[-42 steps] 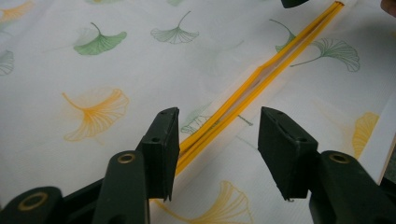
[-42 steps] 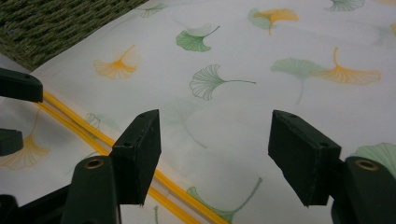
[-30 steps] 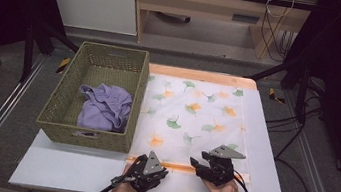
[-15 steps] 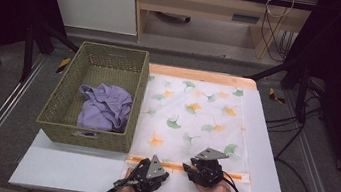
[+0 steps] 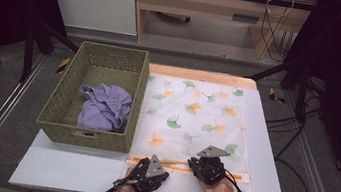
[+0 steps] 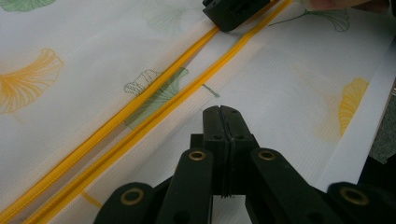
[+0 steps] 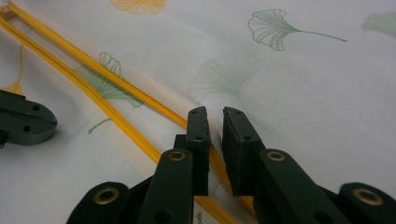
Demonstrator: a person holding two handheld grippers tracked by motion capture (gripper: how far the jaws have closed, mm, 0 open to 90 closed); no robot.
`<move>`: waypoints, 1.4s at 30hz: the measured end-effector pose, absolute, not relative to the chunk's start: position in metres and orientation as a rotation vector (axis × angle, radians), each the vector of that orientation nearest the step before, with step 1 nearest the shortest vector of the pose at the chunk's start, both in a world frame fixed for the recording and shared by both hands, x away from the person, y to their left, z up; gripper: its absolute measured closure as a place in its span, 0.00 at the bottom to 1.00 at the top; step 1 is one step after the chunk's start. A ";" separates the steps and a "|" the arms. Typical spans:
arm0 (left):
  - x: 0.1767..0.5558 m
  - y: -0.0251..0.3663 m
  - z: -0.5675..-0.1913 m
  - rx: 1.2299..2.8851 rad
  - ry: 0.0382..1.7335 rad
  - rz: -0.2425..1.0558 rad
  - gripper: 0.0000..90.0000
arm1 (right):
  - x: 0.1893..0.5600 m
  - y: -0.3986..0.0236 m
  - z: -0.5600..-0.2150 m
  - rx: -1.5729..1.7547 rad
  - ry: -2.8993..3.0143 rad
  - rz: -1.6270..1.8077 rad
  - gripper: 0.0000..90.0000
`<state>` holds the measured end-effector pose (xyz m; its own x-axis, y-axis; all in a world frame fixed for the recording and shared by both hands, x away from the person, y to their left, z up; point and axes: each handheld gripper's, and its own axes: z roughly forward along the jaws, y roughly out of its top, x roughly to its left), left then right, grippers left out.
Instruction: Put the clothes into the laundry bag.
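Here we are at the near edge of the pale desk, where a white mesh laundry bag printed with green and orange ginkgo leaves lies flat, its orange zipper running across just in front of both hands. The left gripper sits low on the fabric beside the zipper, jaws pressed fully together, apparently pinching a fold of mesh, though I cannot see cloth between the pads. The right gripper straddles the near orange tape, and its jaws have just been closing; a narrow gap remains, with tape and mesh lying in it, not yet pressed.

To do this well, I'd judge the right jaws should bite on the zipper tape itself, not on loose mesh alone, while the left keeps the bag anchored so the fabric stays taut. Pull too early and the mesh may slip or bunch.

Off to the left, a woven olive-green basket holds a crumpled lilac garment, well apart from the hands.
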<state>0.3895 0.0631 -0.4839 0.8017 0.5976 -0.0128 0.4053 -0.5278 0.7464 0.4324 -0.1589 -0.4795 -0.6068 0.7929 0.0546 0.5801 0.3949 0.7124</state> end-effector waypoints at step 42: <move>0.389 0.063 -0.483 2.207 0.737 0.312 0.97 | 0.428 -0.170 -0.483 1.193 2.268 0.963 0.58</move>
